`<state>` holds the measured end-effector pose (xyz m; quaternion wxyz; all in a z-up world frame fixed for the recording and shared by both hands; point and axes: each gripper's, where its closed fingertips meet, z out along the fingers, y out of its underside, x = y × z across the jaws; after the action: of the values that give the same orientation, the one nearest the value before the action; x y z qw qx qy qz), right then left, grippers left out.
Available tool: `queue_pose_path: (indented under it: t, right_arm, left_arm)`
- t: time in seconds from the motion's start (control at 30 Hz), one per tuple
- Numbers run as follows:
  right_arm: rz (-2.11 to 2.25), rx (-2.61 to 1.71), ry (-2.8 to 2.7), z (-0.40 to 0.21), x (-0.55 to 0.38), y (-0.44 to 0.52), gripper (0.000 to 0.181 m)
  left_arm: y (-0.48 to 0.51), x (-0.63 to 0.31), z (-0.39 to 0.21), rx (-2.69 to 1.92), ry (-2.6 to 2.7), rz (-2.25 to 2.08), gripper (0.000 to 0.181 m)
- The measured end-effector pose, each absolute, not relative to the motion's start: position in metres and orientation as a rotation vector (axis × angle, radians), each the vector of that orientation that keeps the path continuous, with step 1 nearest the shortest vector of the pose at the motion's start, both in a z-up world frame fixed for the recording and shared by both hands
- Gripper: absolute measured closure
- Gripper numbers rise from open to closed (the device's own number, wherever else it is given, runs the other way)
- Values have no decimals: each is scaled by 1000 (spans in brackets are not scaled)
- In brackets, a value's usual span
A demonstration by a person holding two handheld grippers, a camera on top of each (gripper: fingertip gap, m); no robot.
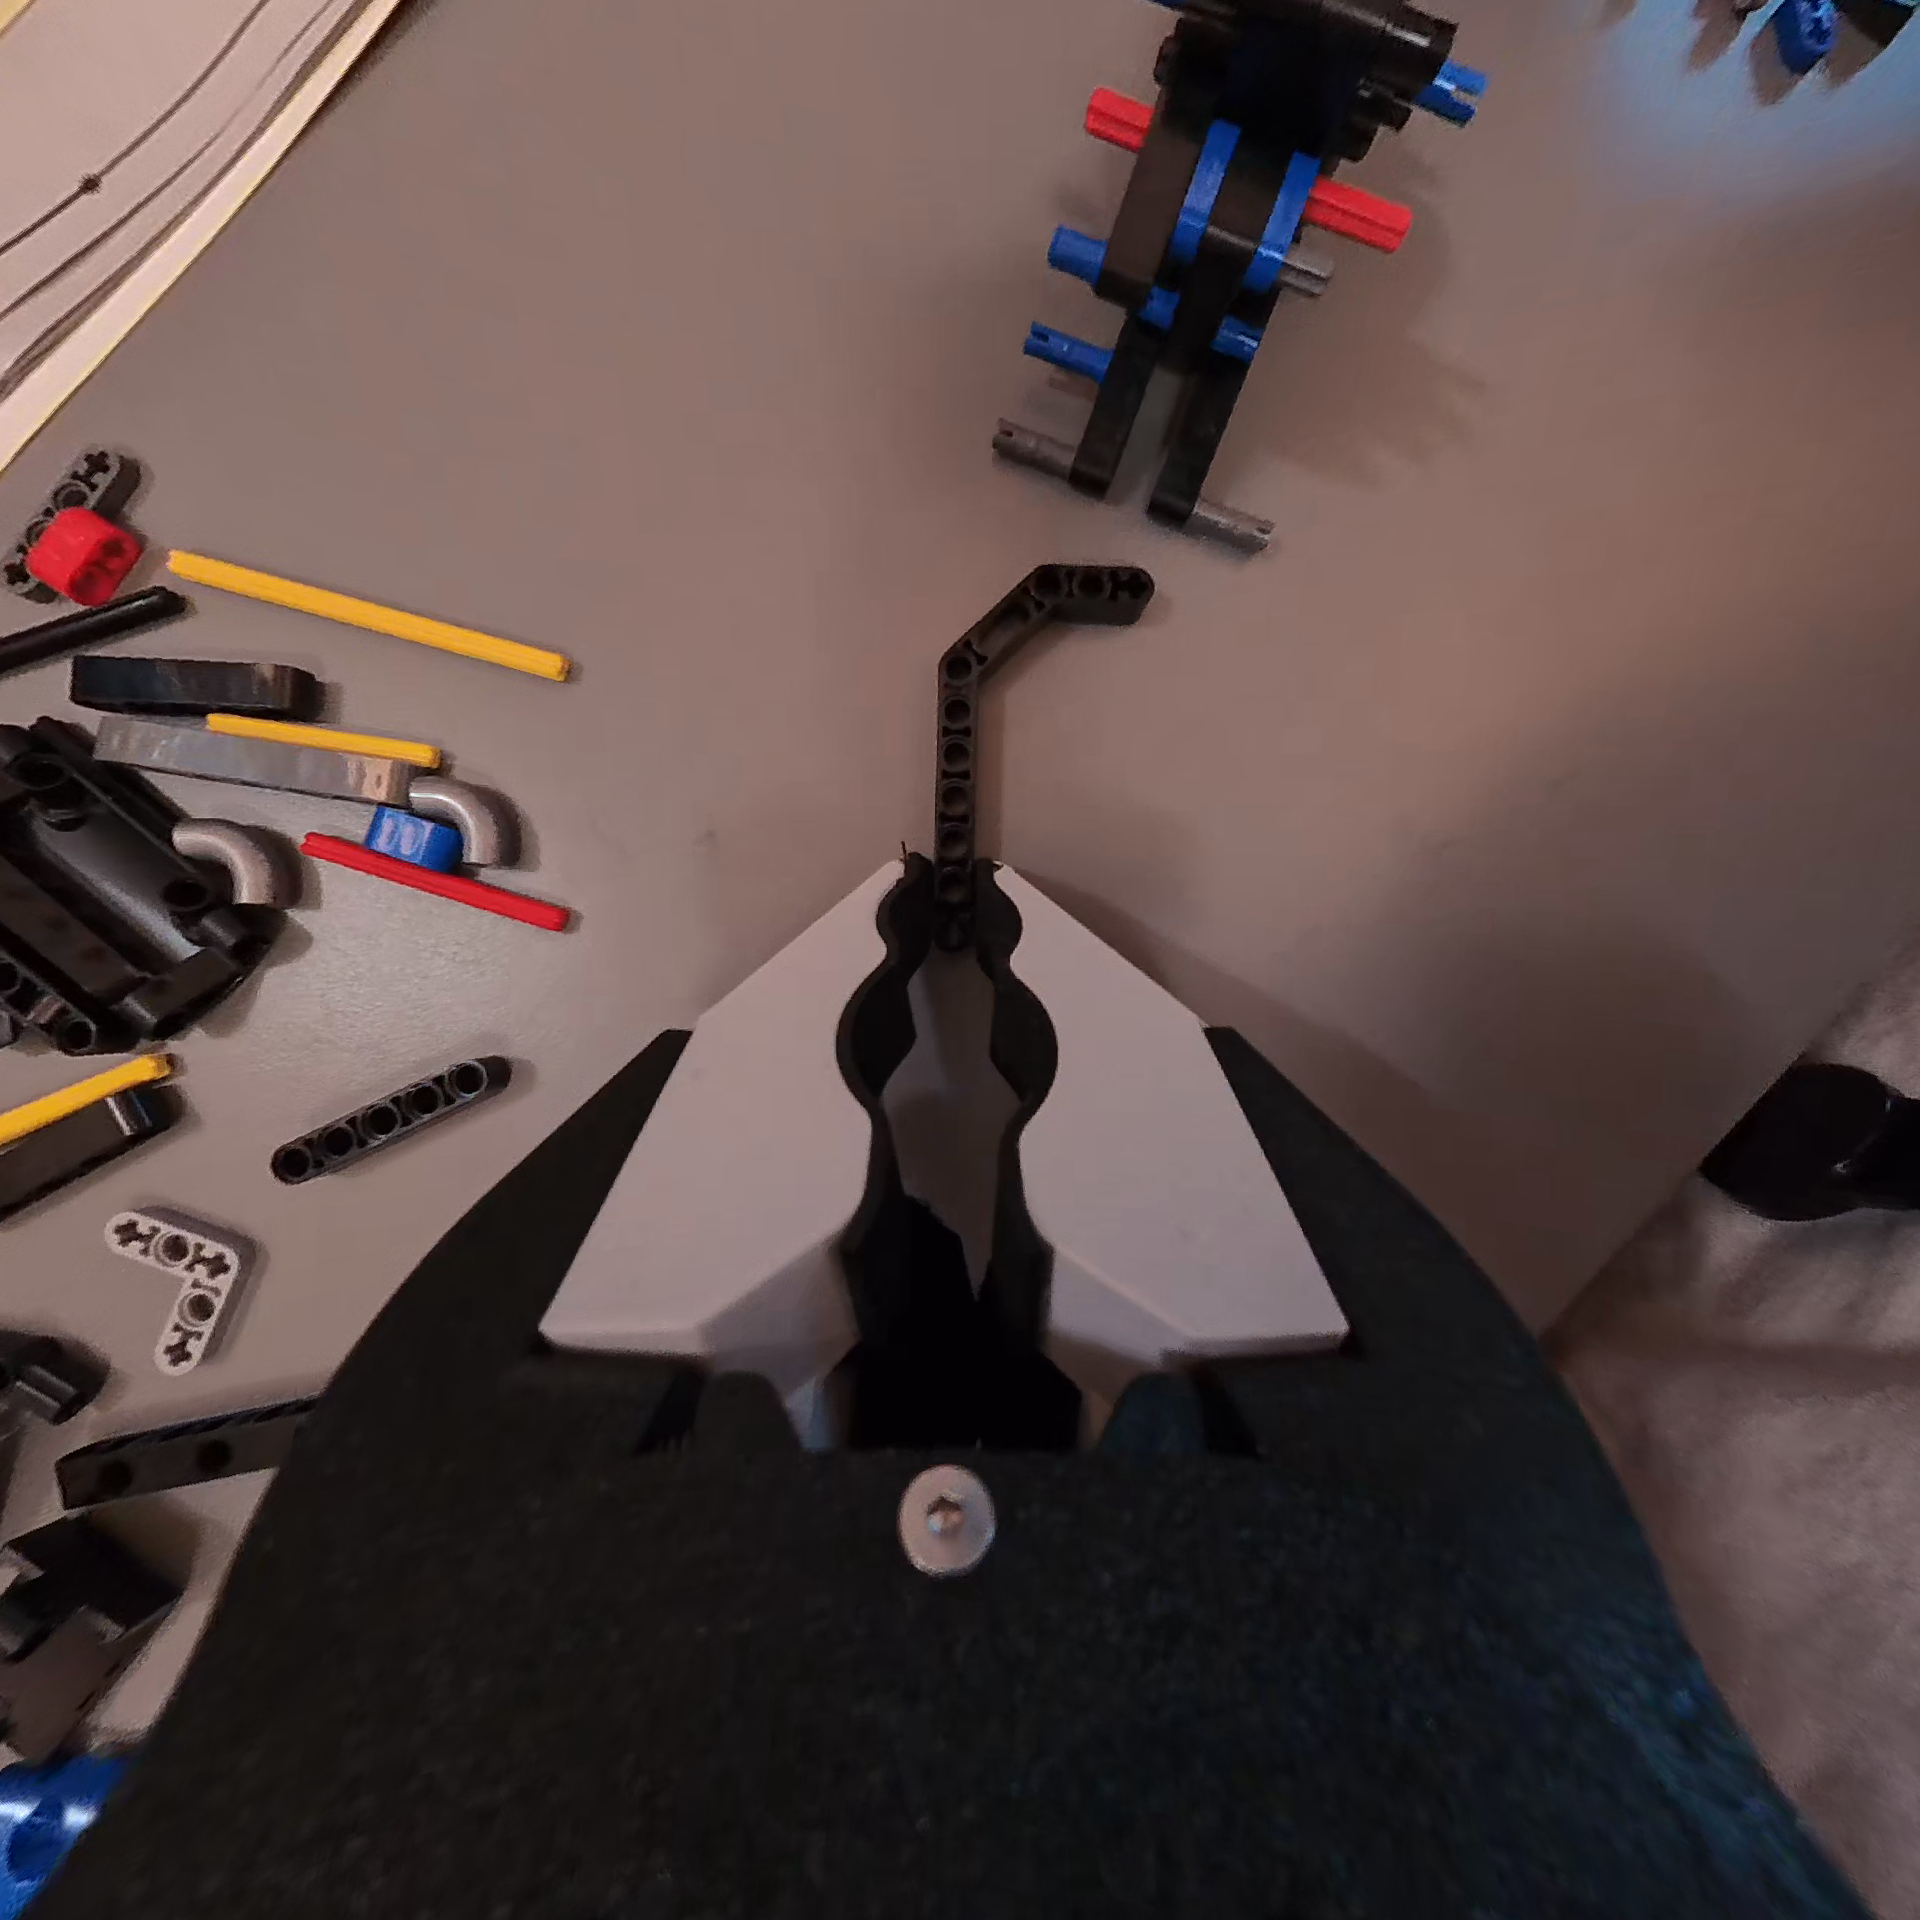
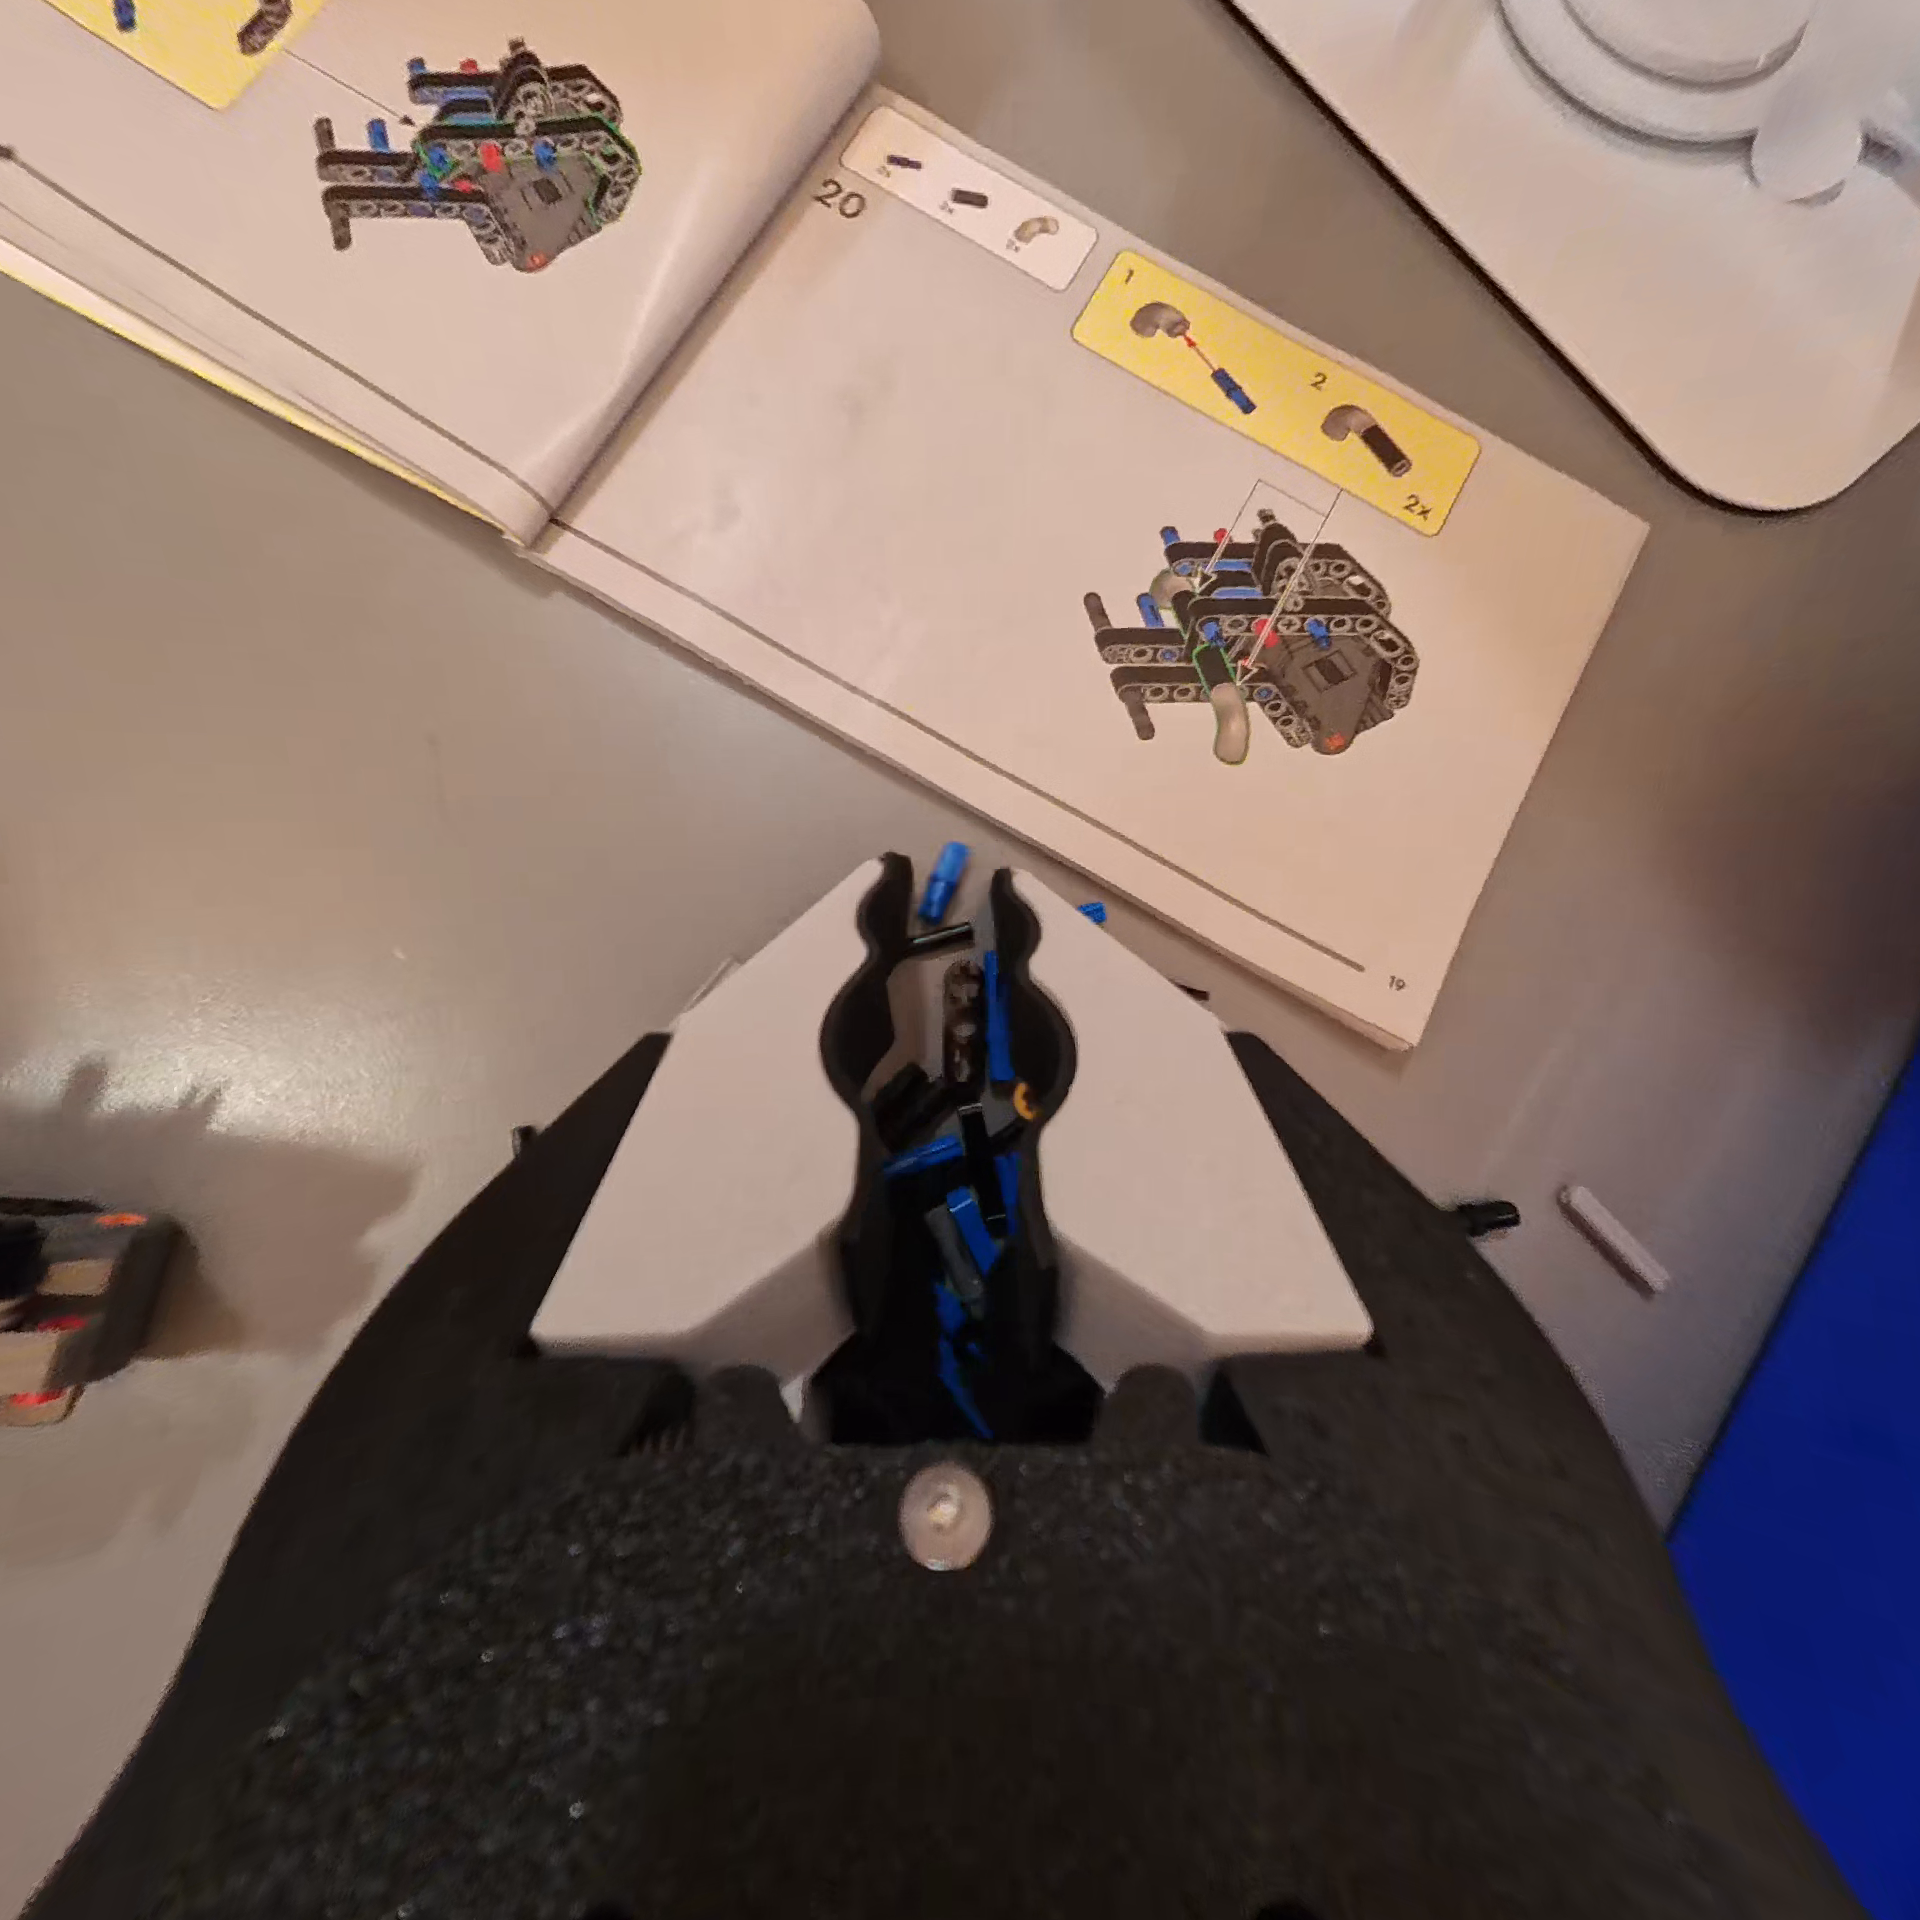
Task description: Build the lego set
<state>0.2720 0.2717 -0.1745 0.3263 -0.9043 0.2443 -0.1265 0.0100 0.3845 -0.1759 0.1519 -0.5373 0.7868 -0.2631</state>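
Left wrist view looks down on a smooth grey bench (image 1: 727, 312). Largest on it is one part-built black and blue plastic lego assembly (image 1: 1216, 260) at the far right, with two red pin ends, several blue pins and two grey axle ends sticking out of its sides. At the left edge lies a scatter of loose pieces: one black frame block (image 1: 94, 894) of holed beams with a curved silver elbow against it, four yellow ridged axles (image 1: 364, 615), one red axle (image 1: 436, 881), one straight black holed beam (image 1: 390, 1119), one light grey L-shaped holed plate (image 1: 184, 1283) and one red bush (image 1: 83, 551). The left tongs (image 1: 951, 883), white wedge fingers with black wavy pads, are closed tight on the near end of one black double-bent holed lego beam (image 1: 961, 727), which points away toward the assembly without touching it.

Right wrist view shows one open paper instruction booklet (image 2: 883, 540) lying flat, two pages in sight, and one white rounded object (image 2: 1558, 208) at the top right. The right tongs (image 2: 940, 883) stand narrowly parted over a heap of small blue and black pins (image 2: 966, 1174) seen through the gap; whether they hold any I cannot tell. One blue pin (image 2: 942, 881) lies at the tips.
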Motion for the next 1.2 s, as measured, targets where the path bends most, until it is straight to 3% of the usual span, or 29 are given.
queue_pose_path:
  t: [0.07,0.27,0.4,0.53,0.7,1.2]
  right_arm:
    - [-331,-2361,644,-175,273,272,176]
    - [-314,-2330,570,-165,264,275,177]
    - [-241,-2163,372,-104,223,284,177]
    - [-32,-2047,21,-59,124,277,177]
    - [100,-2242,-118,-115,38,271,177]
    - [-41,-2367,-74,-169,15,300,177]
  left_arm:
    - [386,10,-176,-1537,2262,-760,175]
    - [389,10,-176,-1556,2258,-797,175]
    - [396,10,-173,-1590,2216,-818,175]
    - [393,11,-157,-1624,2155,-964,175]
    - [397,16,-141,-1651,2050,-1103,175]
    - [399,-6,-145,-1391,2064,-912,175]
